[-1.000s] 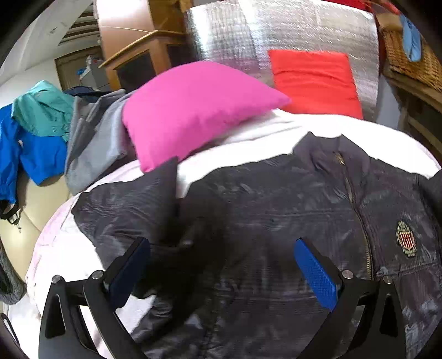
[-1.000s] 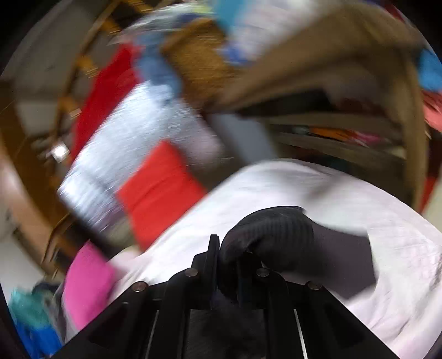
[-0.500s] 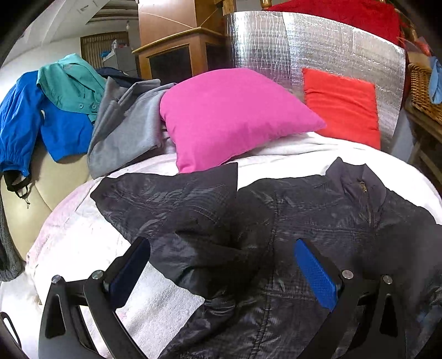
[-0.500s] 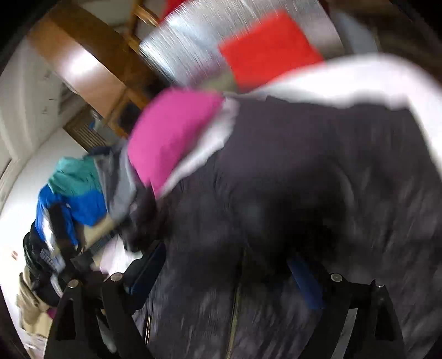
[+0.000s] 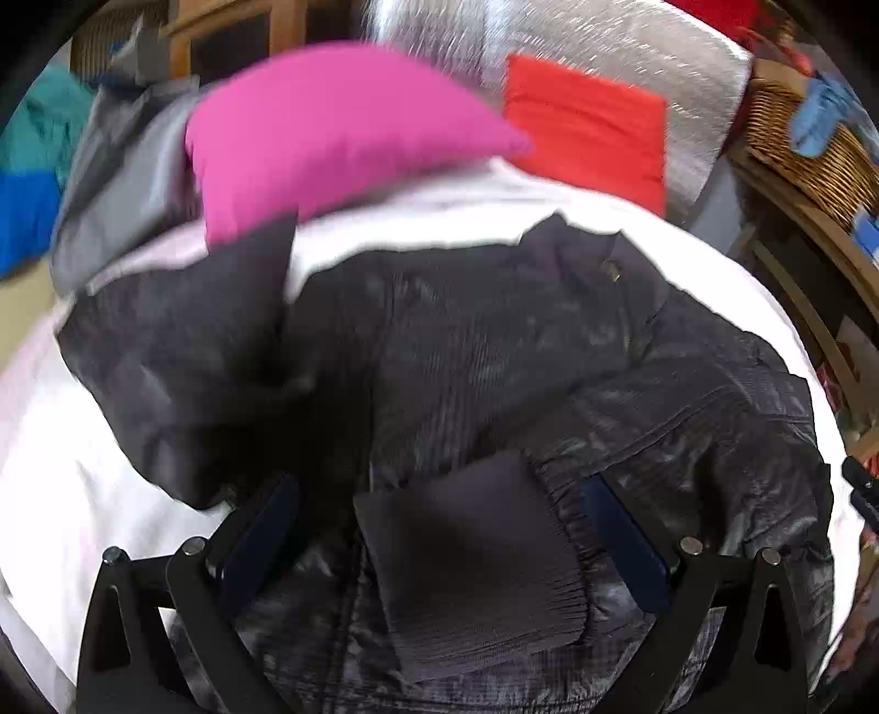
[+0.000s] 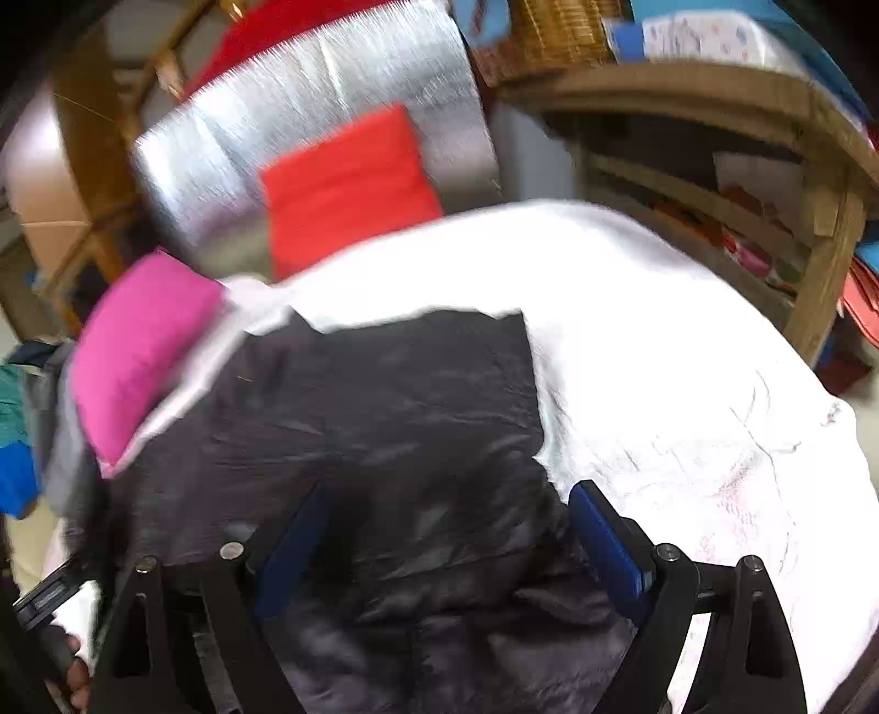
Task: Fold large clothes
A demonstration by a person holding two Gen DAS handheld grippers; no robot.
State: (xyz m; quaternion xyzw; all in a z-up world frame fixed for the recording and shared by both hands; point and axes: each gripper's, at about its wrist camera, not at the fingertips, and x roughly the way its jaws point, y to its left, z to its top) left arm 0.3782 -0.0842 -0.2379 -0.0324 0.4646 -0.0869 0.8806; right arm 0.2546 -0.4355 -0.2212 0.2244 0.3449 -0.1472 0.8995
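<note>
- My left tongs (image 5: 439,544) gape, released, over a ribbed dark cuff (image 5: 472,554).
- My right tongs (image 6: 445,549) gape too, gripping nothing.
- The shiny black quilted jacket (image 5: 494,351) sprawls mid white-sheeted bed (image 6: 659,357).
- A pink cushion (image 5: 329,132) sits at the bed's far edge.

A white-covered bed (image 6: 686,351) fills the room's middle, with a pink pillow (image 5: 329,132) and a red cushion (image 5: 588,126) at its far edge against a silver foil panel (image 6: 307,126). Wooden shelves (image 6: 714,165) with wicker baskets (image 5: 813,159) stand along its right edge. Wooden cabinets (image 5: 241,33) rise beyond its far left corner, where grey, teal and blue garments (image 5: 110,165) are heaped.
</note>
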